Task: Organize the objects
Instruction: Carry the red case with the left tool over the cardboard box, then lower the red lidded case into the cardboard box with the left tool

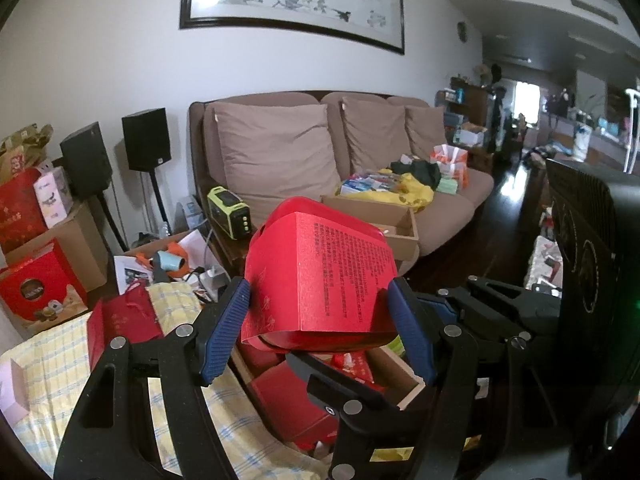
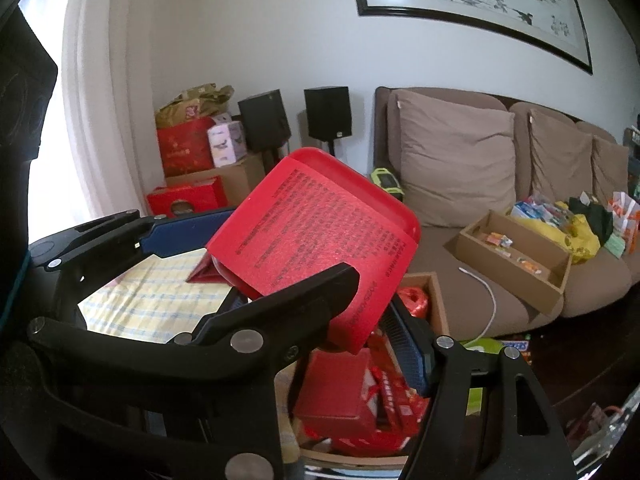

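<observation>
Left gripper fingers clamping red box between blue pads; right gripper fingers gripping same box at adjacent sides. Box hanging above open carton of red packages. Risk: uneven hand motion twisting box, causing slip.

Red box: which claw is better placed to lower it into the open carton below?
Left, probably. The left claw presses its pads on both sides of the red box squarely; the right claw seems to pinch only its lower corner. The carton lies just beneath.
</observation>
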### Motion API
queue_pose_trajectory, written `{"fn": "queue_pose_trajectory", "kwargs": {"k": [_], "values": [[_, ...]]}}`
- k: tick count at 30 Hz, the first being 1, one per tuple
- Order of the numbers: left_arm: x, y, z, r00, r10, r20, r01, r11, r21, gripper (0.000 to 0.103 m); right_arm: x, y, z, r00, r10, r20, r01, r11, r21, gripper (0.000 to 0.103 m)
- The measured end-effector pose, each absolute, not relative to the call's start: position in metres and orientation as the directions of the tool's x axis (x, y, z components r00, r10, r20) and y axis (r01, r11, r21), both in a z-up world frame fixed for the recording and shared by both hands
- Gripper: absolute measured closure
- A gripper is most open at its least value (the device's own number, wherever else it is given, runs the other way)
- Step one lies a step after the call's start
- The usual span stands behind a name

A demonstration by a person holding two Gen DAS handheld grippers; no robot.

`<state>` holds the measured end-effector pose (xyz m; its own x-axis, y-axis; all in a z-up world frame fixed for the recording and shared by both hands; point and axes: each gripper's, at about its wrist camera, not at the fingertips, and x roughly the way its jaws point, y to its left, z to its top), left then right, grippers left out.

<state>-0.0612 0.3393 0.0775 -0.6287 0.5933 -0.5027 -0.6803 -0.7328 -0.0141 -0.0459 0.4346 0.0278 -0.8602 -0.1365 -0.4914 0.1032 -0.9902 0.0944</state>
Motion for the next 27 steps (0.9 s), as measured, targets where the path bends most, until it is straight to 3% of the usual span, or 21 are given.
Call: {"fn": "queue_pose_trajectory", "kwargs": {"k": [27], "values": [[-0.115, 0.389, 0.008, -0.506, 0.612, -0.608, -0.71, -0.696, -0.11, 0.035, -0.086, 0.487, -0.035, -0.803, -0.09, -0.589, 0.013, -0.991, 0.134, 0.033]]}}
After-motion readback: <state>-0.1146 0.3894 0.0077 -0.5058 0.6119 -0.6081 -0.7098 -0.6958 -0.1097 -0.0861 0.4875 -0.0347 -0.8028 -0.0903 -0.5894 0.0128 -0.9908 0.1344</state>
